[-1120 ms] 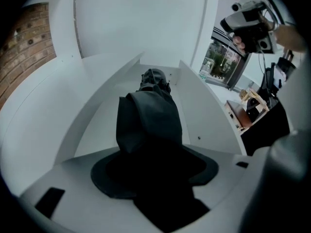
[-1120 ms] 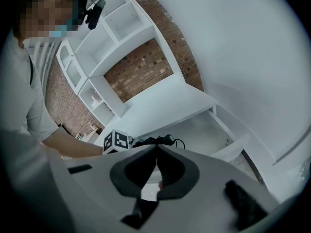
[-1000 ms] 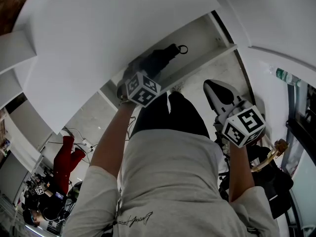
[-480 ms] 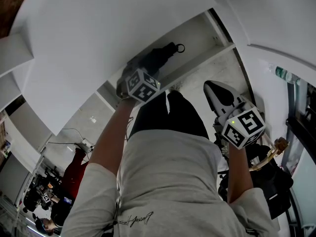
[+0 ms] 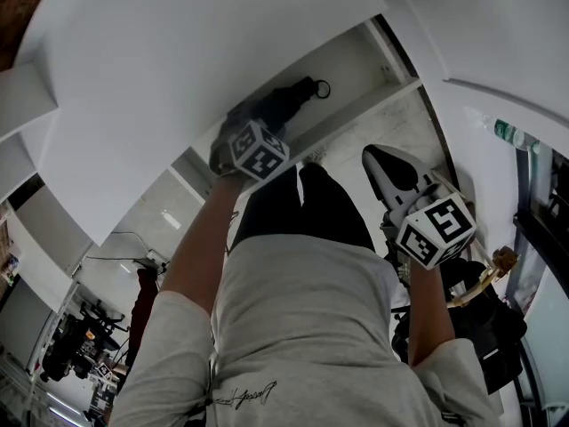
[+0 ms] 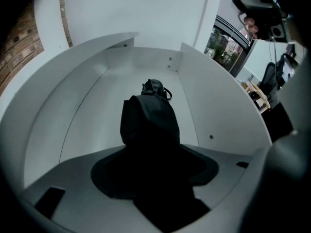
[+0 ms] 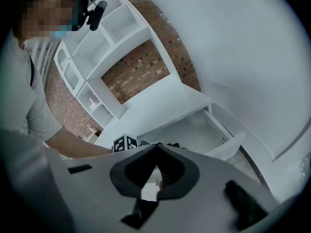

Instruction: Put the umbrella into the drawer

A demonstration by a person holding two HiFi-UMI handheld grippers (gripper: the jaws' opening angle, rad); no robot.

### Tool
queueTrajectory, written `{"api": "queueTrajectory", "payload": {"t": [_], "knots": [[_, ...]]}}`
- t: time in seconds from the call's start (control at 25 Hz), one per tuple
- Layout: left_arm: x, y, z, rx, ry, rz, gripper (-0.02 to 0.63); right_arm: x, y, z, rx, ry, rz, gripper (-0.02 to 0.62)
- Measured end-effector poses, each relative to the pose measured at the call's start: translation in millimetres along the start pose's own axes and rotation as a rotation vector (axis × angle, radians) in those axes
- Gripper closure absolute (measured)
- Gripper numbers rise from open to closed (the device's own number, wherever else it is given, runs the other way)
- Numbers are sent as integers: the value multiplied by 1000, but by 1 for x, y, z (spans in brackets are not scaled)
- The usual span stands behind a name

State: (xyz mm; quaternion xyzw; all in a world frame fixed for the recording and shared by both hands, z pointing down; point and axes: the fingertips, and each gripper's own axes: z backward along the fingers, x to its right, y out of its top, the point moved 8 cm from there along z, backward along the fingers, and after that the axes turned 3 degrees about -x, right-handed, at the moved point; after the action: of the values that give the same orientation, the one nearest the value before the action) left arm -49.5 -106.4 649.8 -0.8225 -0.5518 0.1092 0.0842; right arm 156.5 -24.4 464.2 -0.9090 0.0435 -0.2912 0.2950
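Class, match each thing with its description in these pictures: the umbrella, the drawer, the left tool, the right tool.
Things:
1. umbrella
2. drawer
3. left tool
4. right tool

Descriptions:
A. white, pulled open
B. shut, with nothing in it
C. black, folded up
D. gripping the umbrella over the drawer

Pairs: 1-C, 2-A, 3-D, 4-B
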Motion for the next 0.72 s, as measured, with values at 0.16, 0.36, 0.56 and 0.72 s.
{"api": "queueTrajectory", "payload": {"t": [0.16, 0.36, 0.56, 0.72], "knots": [[0, 1, -6, -17, -9, -6, 328, 1, 1, -1, -2, 4, 2, 568], [0, 2, -8, -25, -13, -5, 325, 0, 2, -2, -2, 15, 6, 568], [1, 5, -7, -31, -9, -8, 318, -3, 3, -3, -5, 24, 10, 568], [0, 4, -9, -34, -8, -13, 316, -2, 0, -2, -6, 24, 4, 568]]}}
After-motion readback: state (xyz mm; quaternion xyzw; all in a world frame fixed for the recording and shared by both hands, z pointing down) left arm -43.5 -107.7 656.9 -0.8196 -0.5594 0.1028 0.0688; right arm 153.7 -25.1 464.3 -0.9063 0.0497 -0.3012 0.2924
